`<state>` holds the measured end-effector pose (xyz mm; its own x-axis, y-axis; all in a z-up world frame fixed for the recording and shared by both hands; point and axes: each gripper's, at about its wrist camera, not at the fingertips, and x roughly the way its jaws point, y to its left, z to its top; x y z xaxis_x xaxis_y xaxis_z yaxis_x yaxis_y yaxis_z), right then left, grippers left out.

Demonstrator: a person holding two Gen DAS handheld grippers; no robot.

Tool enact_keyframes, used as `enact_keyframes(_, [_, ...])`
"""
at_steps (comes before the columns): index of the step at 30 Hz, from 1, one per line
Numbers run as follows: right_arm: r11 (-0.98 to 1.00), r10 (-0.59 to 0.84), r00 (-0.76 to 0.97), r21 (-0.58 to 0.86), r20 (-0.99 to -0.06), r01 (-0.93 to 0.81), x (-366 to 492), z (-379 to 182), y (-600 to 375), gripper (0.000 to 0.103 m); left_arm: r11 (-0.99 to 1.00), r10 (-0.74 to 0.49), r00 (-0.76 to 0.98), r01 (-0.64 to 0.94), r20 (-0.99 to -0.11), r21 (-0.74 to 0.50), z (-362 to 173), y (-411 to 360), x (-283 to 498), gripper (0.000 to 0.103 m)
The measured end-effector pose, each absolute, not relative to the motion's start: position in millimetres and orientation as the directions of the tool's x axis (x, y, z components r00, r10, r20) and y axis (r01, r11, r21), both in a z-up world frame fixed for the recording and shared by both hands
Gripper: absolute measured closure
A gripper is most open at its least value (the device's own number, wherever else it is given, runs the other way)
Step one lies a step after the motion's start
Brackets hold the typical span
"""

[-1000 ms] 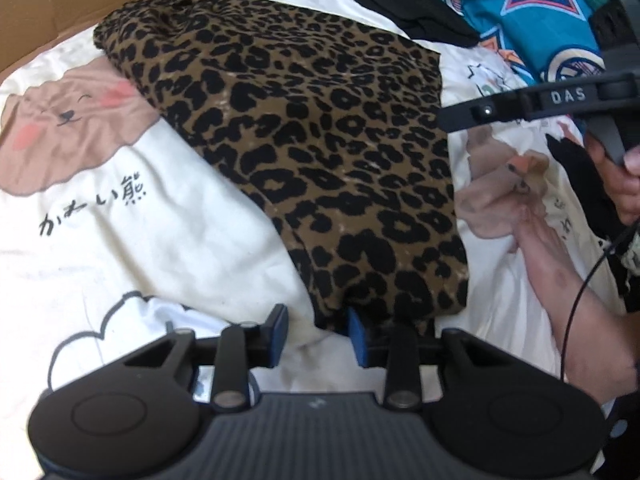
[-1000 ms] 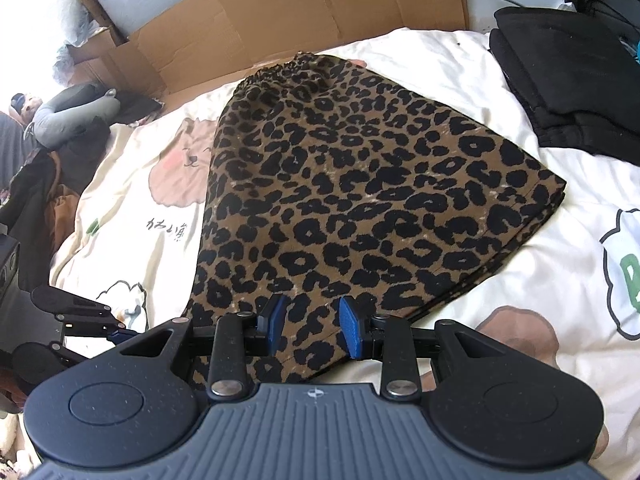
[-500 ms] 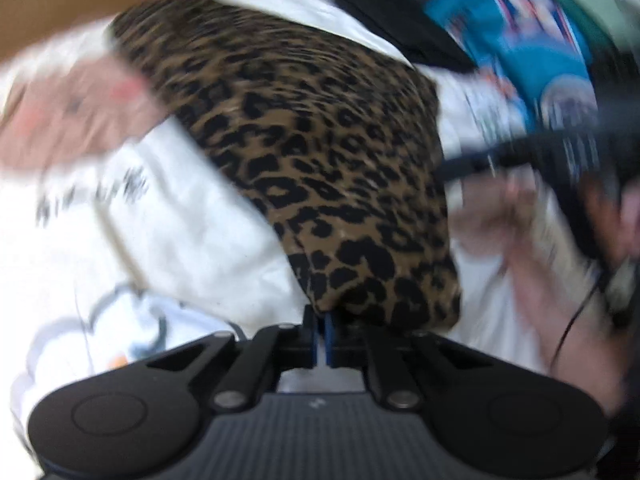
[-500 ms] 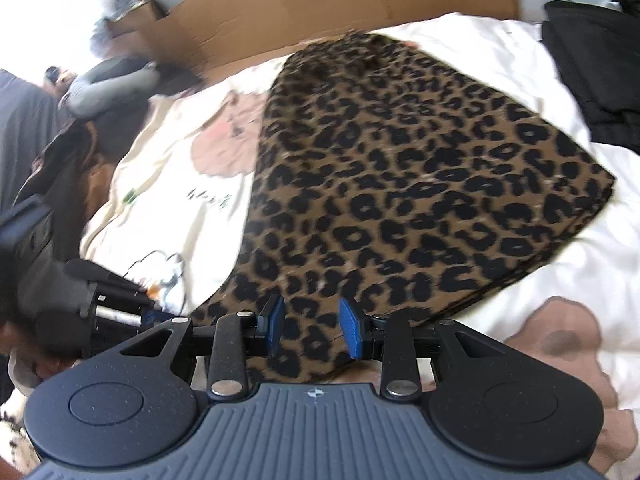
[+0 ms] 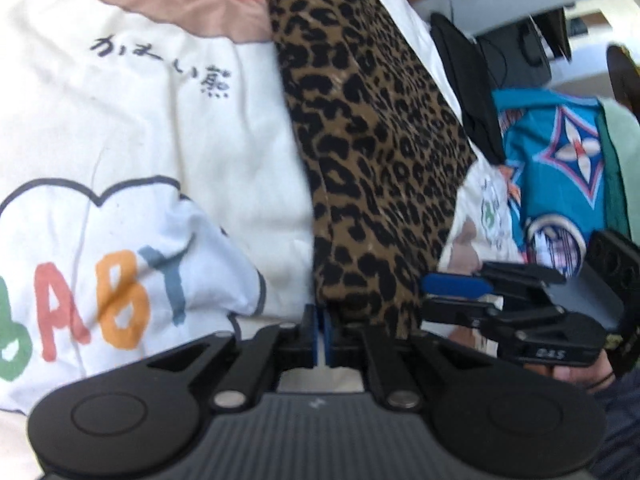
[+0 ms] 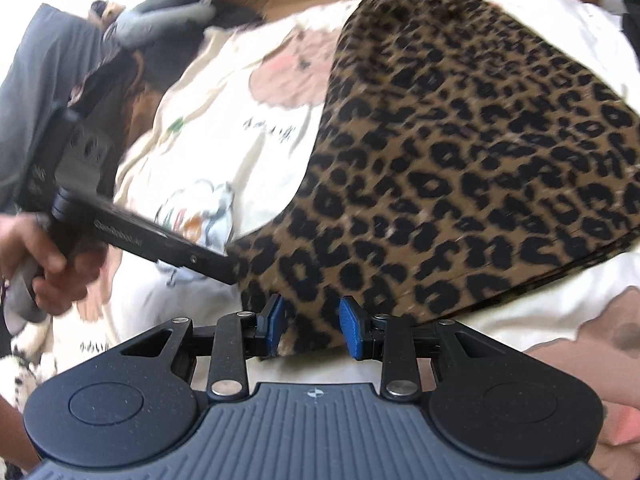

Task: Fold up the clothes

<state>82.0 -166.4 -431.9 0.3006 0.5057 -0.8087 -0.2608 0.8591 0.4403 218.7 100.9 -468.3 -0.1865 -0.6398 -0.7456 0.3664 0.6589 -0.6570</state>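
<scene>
The leopard-print garment (image 6: pixel 460 152) lies on a bed covered by a cream cartoon bedsheet (image 5: pixel 140 120), its near corner lifted toward the cameras. It is a brown cloth with black spots, already doubled into several layers, whose stacked edges show at 4 o'clock in the right wrist view.

The left gripper (image 5: pixel 320 330) is clamped on the near edge of the cloth, blue pads pressed together with fabric rising out of them at 12 o'clock. The right gripper (image 6: pixel 310 326) stands spread, its 2 pads either side of the neighbouring corner, not yet pinching it.

The fabric looks thin, light and limp: it drapes and sags from the single held point and will likely slide on itself. I judge the sound place to take hold is the near hem, both corners at once, so the layers rise together and do not slip apart.

At 2 o'clock in the left wrist view lie black clothes (image 5: pixel 464 80) and a teal patterned garment (image 5: pixel 560 152).
</scene>
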Motion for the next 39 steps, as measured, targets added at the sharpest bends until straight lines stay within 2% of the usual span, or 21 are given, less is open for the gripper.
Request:
enact_keyframes(3, [0.850,0.518,0.277,0.451,-0.809,-0.274,82.2,-437.0,-158.2,0.065,0.633,-0.659,-0.221,0.353,-0.719,-0.689,-464.8,106.1,215.7,0.098])
enact_keyframes(5, [0.853,0.517,0.289,0.455,-0.806,-0.255,83.4,-435.8,-162.9,0.066,0.630,-0.666,-0.222,0.343,-0.712,-0.697,-464.6,106.1,213.8,0.089])
enact_keyframes(9, [0.858,0.513,0.312,0.465,-0.800,-0.219,85.8,-433.5,-172.1,0.066,0.619,-0.688,-0.219,0.321,-0.692,-0.717,-466.9,98.8,213.8,0.086])
enact_keyframes(11, [0.860,0.510,0.324,0.469,-0.797,-0.200,86.9,-432.3,-176.7,0.066,0.610,-0.701,-0.217,0.310,-0.679,-0.729,-467.4,94.7,214.5,0.077])
enact_keyframes(15, [0.877,0.477,0.366,0.462,-0.799,-0.134,89.9,-430.2,-194.2,0.066,0.599,-0.720,-0.207,0.296,-0.662,-0.744,-467.8,87.0,215.4,0.073])
enact_keyframes(19, [0.889,0.442,0.402,0.453,-0.802,-0.075,92.3,-430.1,-212.6,0.066,0.606,-0.719,-0.192,0.298,-0.668,-0.738,-470.0,78.6,213.9,0.063])
enact_keyframes(22, [0.890,0.436,0.413,0.452,-0.800,-0.064,91.6,-429.2,-218.1,0.066,0.633,-0.690,-0.176,0.321,-0.702,-0.704,-469.7,77.3,211.0,0.062])
enact_keyframes(26, [0.888,0.435,0.419,0.456,-0.797,-0.055,89.2,-429.6,-222.0,0.066,0.657,-0.691,-0.156,0.269,-0.705,-0.704,-471.4,91.6,212.8,0.060])
enact_keyframes(33, [0.887,0.428,0.427,0.461,-0.796,-0.030,85.0,-432.7,-229.0,0.066,0.642,-0.751,-0.127,0.086,-0.647,-0.762,-480.8,101.3,219.4,0.060])
enact_keyframes(39, [0.888,0.422,0.431,0.459,-0.797,-0.021,82.9,-433.9,-232.8,0.066,0.632,-0.749,-0.173,0.105,-0.639,-0.768,-489.6,86.0,208.9,0.058])
